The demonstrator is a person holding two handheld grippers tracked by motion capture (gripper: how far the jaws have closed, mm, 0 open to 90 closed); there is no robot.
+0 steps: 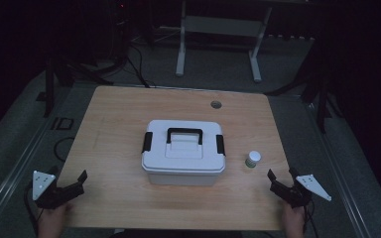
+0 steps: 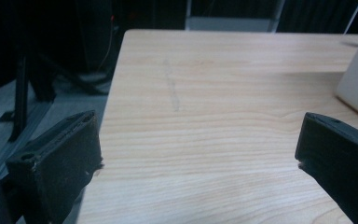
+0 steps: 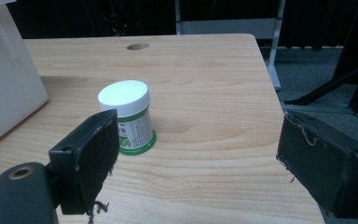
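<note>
A light wooden table [image 1: 114,124] seen from above in a dim room; at its middle stands a white storage box [image 1: 183,158], lid on, with a black carrying handle [image 1: 184,134] lying flat on top and a black latch at each end; just to the right of the box, apart from it, a small white-capped jar [image 1: 252,159] with a green label stands upright; the left gripper [image 1: 74,184] rests at the near left corner, jaws spread wide with bare tabletop between them; the right gripper [image 1: 281,179] sits at the near right edge, jaws equally wide, holding nothing, the jar a little ahead of its left jaw in the right gripper view.
</note>
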